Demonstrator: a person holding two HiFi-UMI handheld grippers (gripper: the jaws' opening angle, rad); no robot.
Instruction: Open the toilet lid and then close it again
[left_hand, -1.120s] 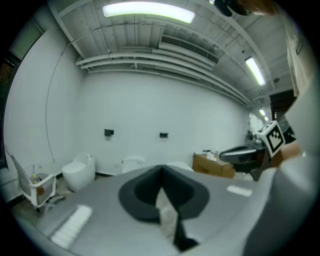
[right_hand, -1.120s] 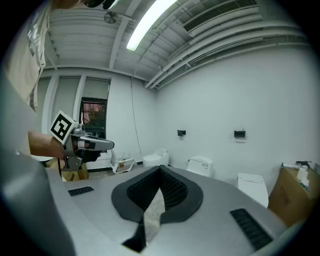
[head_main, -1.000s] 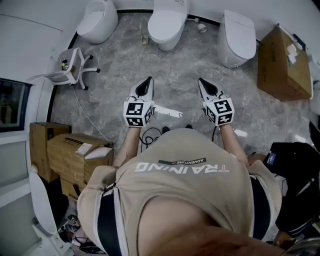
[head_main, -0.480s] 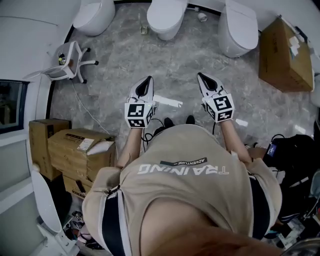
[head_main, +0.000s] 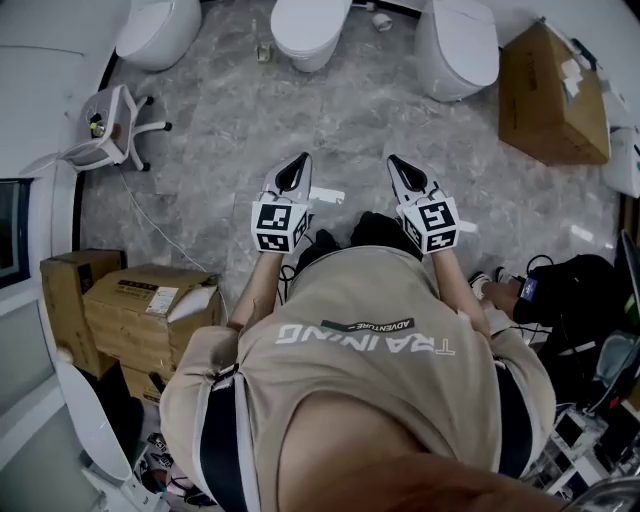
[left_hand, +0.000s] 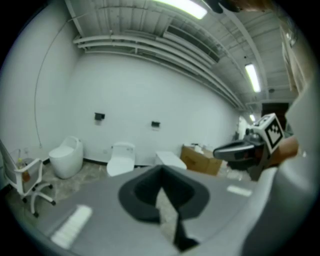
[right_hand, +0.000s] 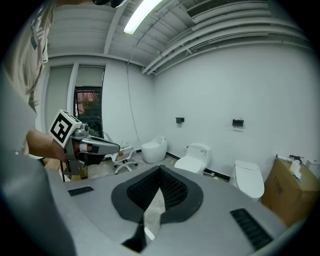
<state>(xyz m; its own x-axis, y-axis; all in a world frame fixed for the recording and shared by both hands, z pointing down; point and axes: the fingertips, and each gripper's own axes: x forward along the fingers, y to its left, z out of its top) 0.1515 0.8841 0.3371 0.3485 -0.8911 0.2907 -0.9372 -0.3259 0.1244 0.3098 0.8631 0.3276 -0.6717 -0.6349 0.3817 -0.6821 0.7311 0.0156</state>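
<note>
Grey marble floor (head_main: 350, 120), white toilets (head_main: 308, 25) at far wall; shirt (head_main: 370, 300) printed "TRAINING", "ADVENTURE"; left tongs (head_main: 297, 162) and right tongs (head_main: 396, 164) both pressed together, empty.

From head height, the floor (head_main: 230, 130) is viewed steeply downward. Both gripper views are aimed across the room; the distant toilets (head_main: 310, 30) are shared.

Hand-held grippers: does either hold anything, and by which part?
Nothing is held; the left hand-held gripper and right hand-held gripper are both shut, empty.
</note>
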